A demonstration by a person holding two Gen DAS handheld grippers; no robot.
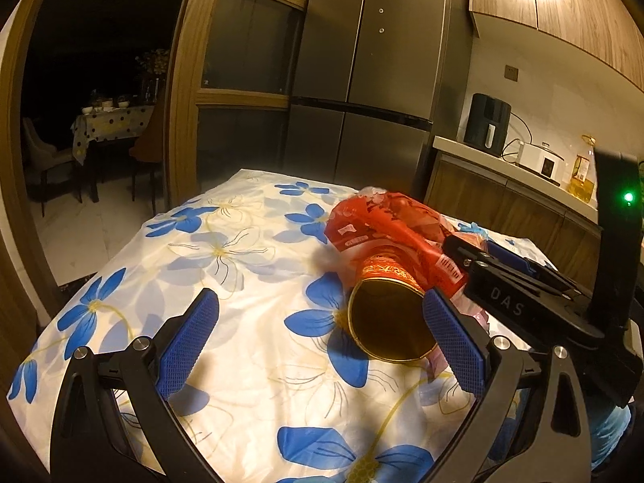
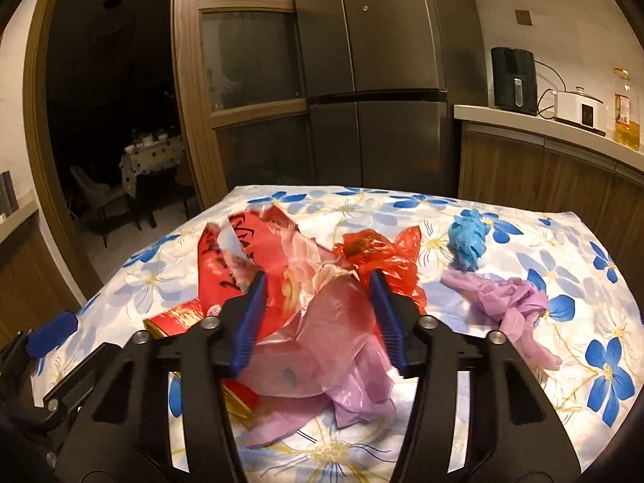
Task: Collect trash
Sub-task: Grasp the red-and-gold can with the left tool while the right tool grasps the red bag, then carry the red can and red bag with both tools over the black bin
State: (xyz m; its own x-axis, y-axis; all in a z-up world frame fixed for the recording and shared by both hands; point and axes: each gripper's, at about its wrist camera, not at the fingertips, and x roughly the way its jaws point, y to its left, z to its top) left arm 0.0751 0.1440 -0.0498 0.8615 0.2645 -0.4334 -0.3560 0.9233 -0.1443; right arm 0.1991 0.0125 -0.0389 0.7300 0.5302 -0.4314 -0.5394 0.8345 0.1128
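Observation:
A red and gold paper cup (image 1: 386,318) lies on its side on the flowered tablecloth (image 1: 241,265), its mouth toward me, just inside my open left gripper (image 1: 322,314), next to the right pad. Behind it lies crumpled red paper (image 1: 386,221). My right gripper (image 2: 318,294) is open over a pile of red paper (image 2: 217,265), pink and purple plastic film (image 2: 326,342) and a red plastic bag (image 2: 378,257); the film lies between its pads. The right gripper also shows in the left wrist view (image 1: 515,273).
A crumpled blue glove (image 2: 469,241) and a purple glove (image 2: 507,298) lie on the cloth (image 2: 563,362) to the right. A fridge (image 2: 382,80) stands behind the table. A counter (image 2: 563,124) with appliances and an oil bottle (image 2: 626,120) is at the right.

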